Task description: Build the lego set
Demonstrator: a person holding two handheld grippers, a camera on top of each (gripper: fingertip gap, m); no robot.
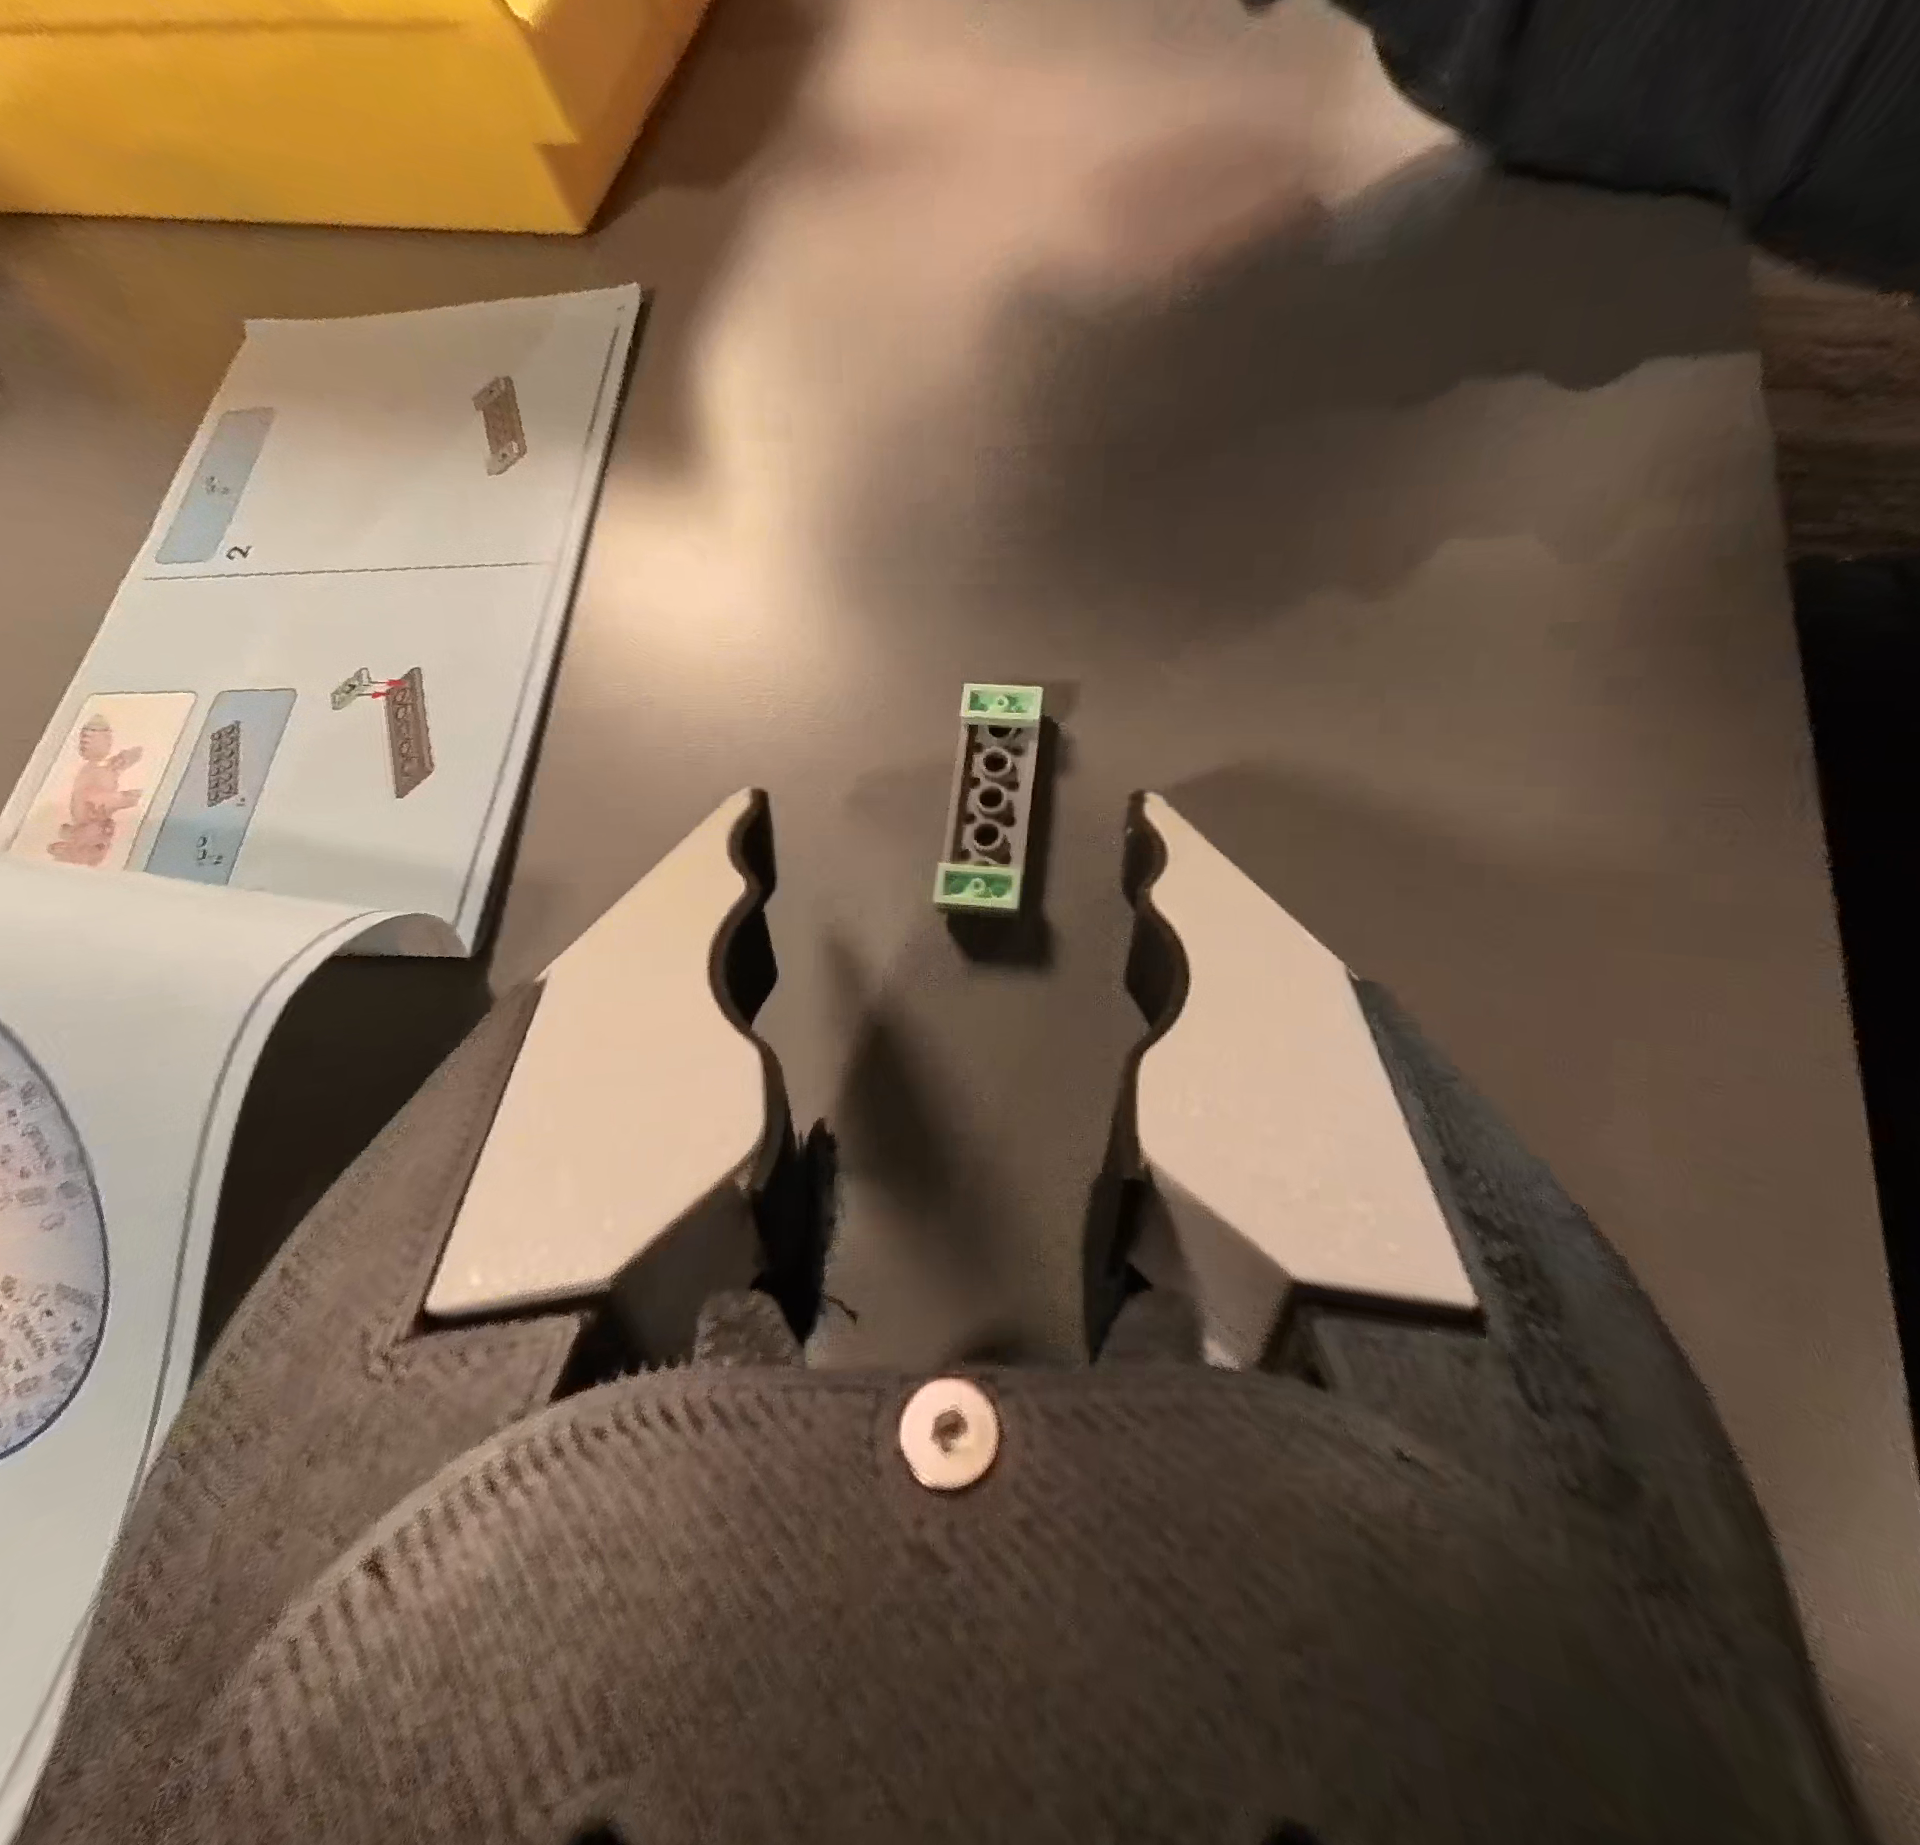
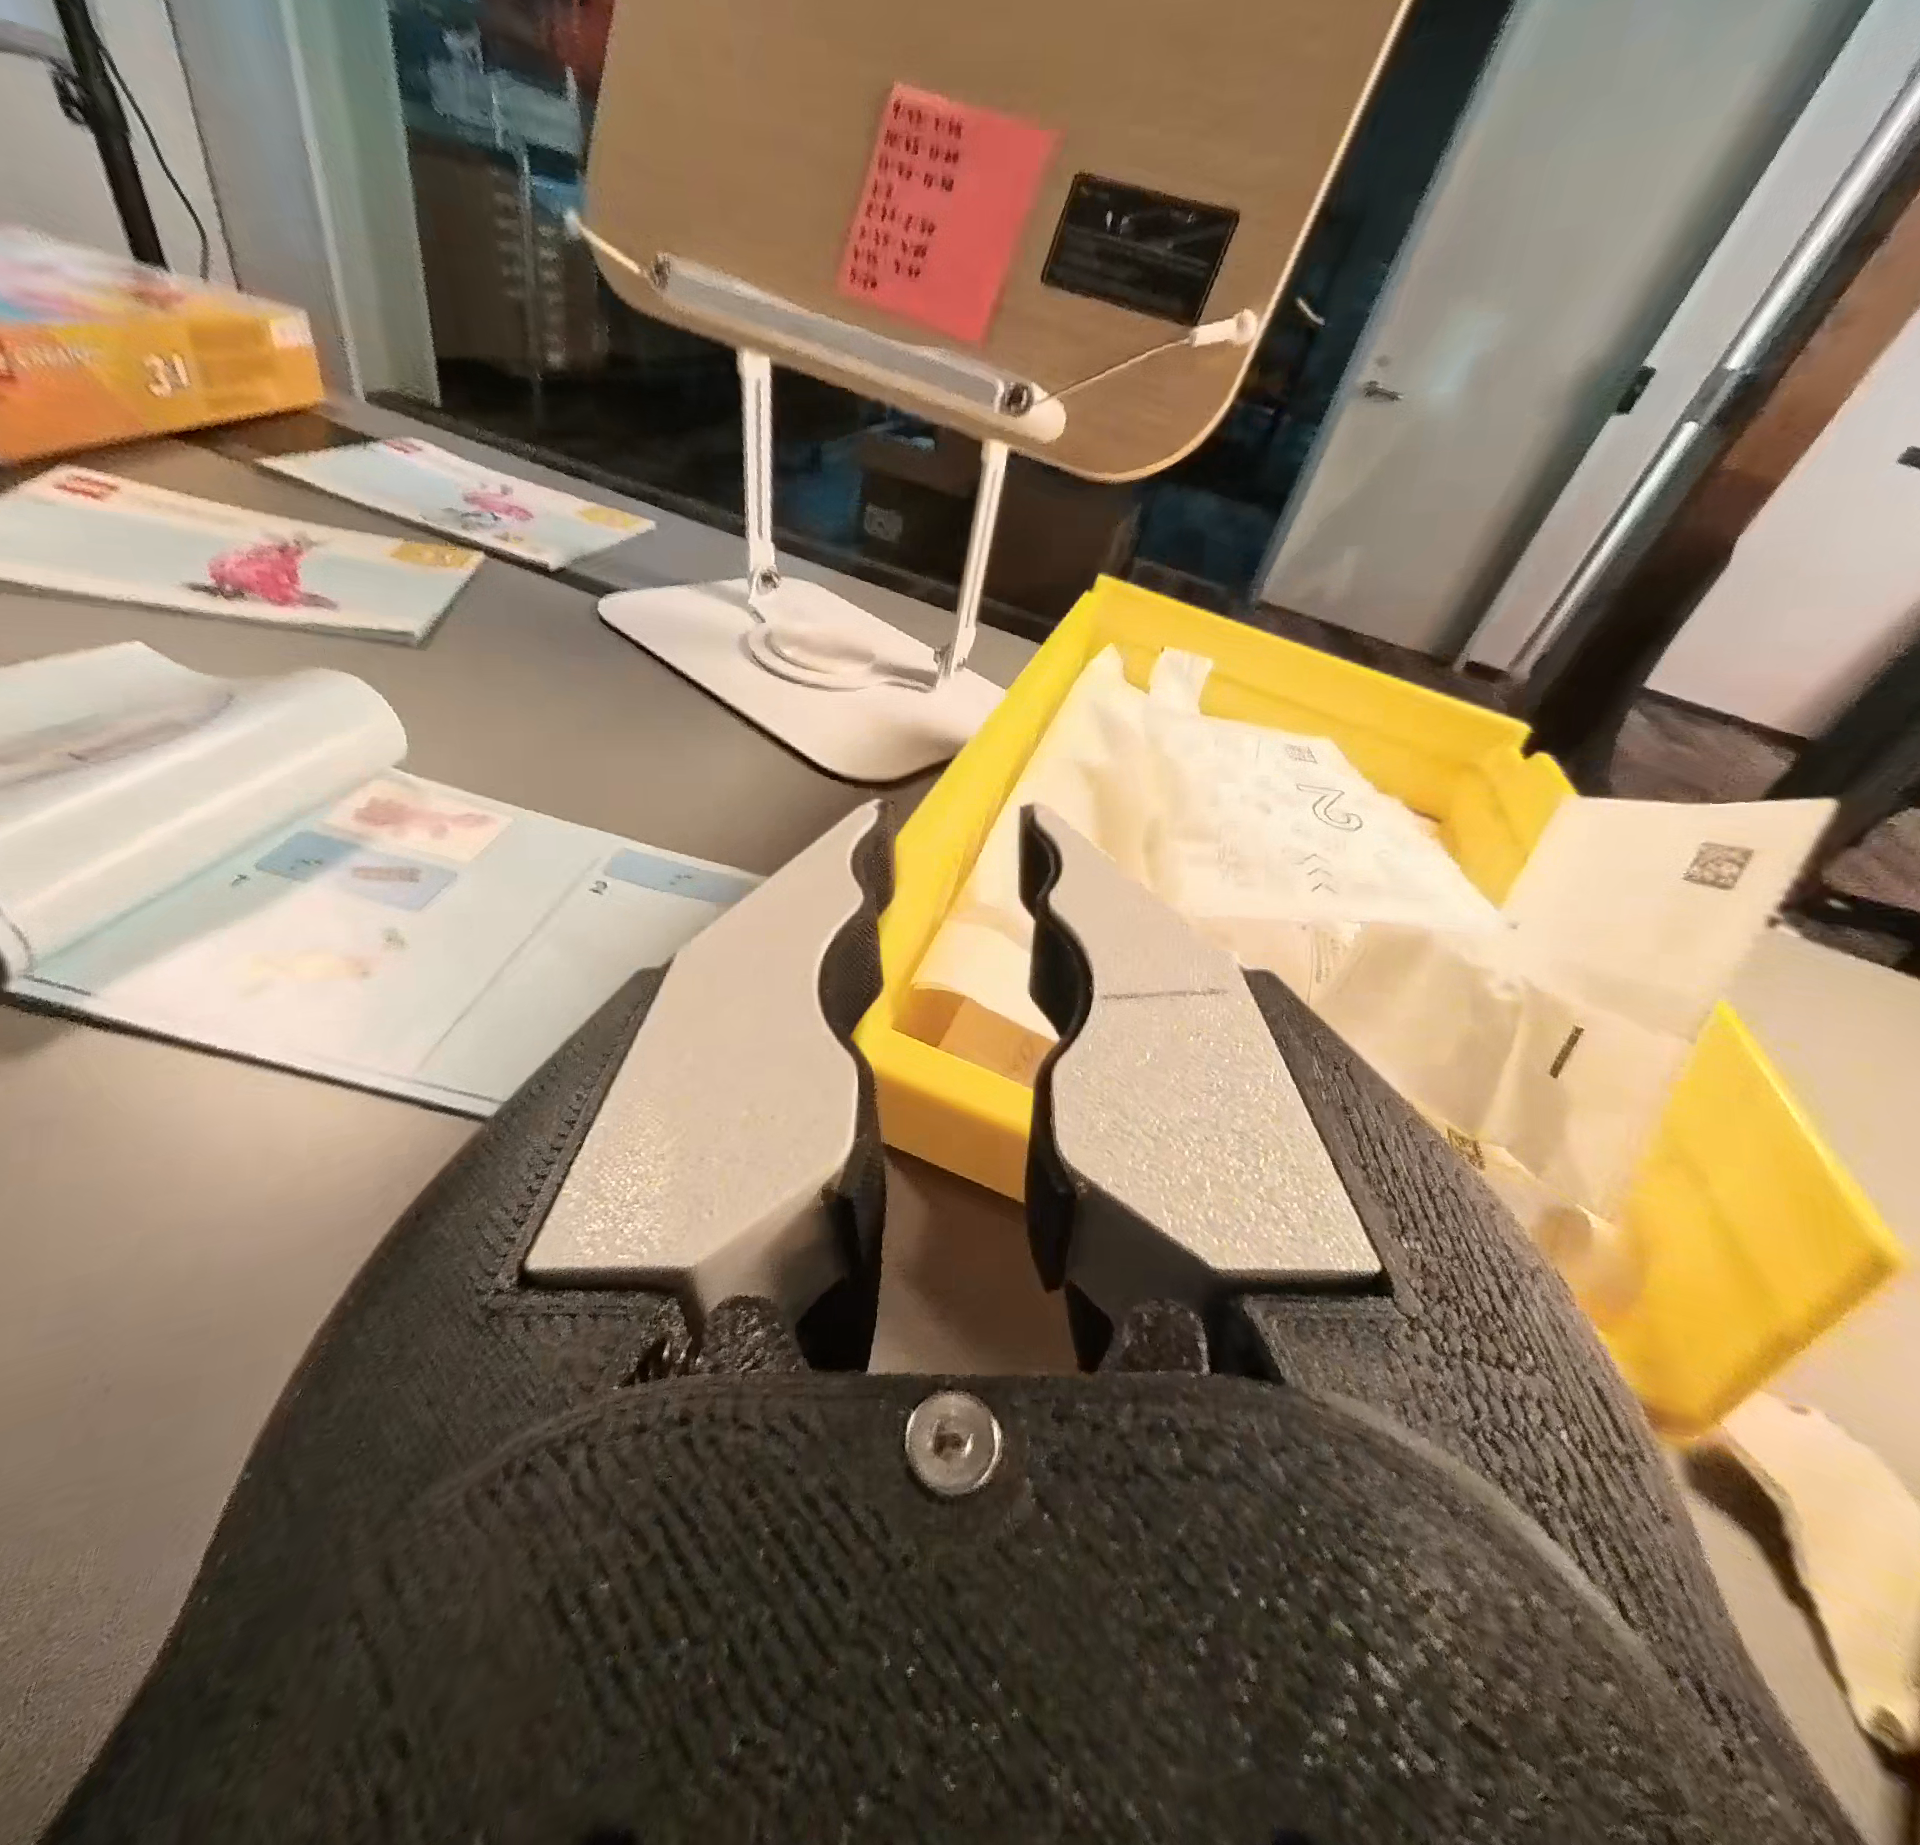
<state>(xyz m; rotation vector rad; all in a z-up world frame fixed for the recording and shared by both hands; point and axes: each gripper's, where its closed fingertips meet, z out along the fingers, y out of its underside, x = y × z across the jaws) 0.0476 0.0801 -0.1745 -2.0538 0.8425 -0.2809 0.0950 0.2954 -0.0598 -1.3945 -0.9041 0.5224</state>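
Observation:
In the left wrist view a small grey brick plate (image 1: 992,798) lies underside up on the dark table (image 1: 1351,756), with a light green piece at its far end (image 1: 1000,701) and another at its near end (image 1: 975,883). My left gripper (image 1: 948,798) is wide open just above it. The plate lies between the fingertips (image 1: 743,819) and touches neither pad. My right gripper (image 2: 954,810) is open with a narrow gap and nothing between the pads. It hovers at the near left corner of a yellow tray (image 2: 935,1089) that holds white paper bags (image 2: 1247,829).
An open instruction booklet (image 1: 343,632) lies left of the plate and also shows in the right wrist view (image 2: 364,912). A yellow tray (image 1: 312,81) stands at the far left. A dark blurred sleeve (image 1: 1662,81) is at the far right. A book stand (image 2: 935,185), more booklets (image 2: 229,559) and an orange box (image 2: 135,361) are farther back. There is about 25 cm between the tips of the two grippers.

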